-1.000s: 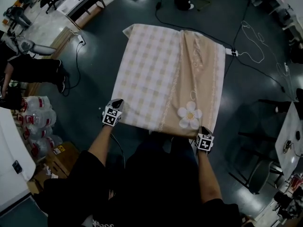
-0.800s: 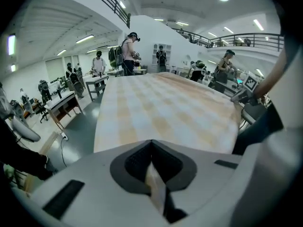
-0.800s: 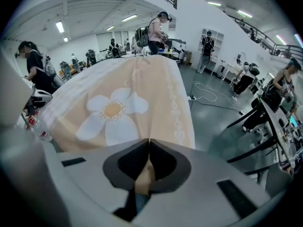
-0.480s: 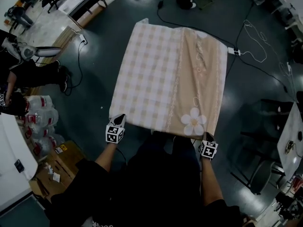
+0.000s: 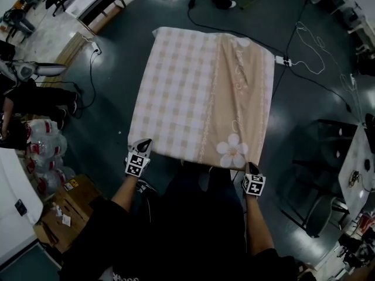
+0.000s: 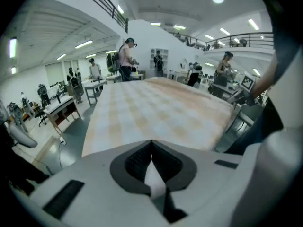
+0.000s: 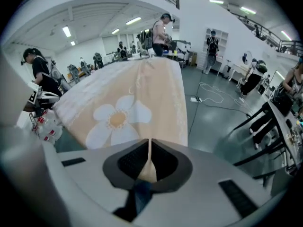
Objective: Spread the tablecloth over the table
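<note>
Head view: a cream-and-peach checked fabric tablecloth (image 5: 187, 92), with a plain peach band and a white daisy print along its right side, lies spread flat over the table and hides the whole top. The left gripper (image 5: 145, 143) is at the cloth's near left corner, its jaws closed tight on a pale fold of that corner. The right gripper (image 5: 252, 167) is at the cloth's near right corner, just beside the daisy, and its jaws are pinched on a peach edge of the fabric. Packs of clear plastic bottles (image 5: 50, 157) stand on the dark floor well to the left of the cloth.
</note>
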### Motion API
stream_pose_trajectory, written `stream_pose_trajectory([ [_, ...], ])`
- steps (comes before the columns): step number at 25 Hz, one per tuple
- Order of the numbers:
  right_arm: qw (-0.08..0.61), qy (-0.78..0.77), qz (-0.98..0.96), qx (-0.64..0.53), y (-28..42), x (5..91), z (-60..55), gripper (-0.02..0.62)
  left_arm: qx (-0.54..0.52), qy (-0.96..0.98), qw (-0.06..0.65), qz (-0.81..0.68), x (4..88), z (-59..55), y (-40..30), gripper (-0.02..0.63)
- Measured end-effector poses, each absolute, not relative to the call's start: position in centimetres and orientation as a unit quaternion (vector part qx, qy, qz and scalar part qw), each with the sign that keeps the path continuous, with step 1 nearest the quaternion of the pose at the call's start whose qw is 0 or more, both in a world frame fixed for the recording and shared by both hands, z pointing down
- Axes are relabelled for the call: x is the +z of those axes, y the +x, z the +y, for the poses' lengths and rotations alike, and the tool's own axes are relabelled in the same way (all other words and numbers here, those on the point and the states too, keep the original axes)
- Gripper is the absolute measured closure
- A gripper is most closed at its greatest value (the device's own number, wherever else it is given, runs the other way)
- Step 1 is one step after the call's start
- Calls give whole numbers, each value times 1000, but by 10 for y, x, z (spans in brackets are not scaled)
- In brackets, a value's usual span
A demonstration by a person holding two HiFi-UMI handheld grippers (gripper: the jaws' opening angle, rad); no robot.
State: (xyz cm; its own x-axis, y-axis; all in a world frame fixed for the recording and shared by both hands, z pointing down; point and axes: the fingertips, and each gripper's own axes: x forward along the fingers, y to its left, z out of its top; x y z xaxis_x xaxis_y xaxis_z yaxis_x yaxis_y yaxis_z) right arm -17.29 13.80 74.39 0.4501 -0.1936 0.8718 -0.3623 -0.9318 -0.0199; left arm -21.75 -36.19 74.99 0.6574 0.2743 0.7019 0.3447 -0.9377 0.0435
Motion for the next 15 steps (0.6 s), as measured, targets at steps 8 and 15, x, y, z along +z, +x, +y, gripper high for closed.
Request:
stream_pose_trajectory([
  [8,127,827,-210,506,-117,762,116,533,-361,-889,57,-274,758,-256,-140,589],
  [15,122,809,-252,518,-138,733,149,563,-399,-894,60,-195,749,-244,-160,589],
])
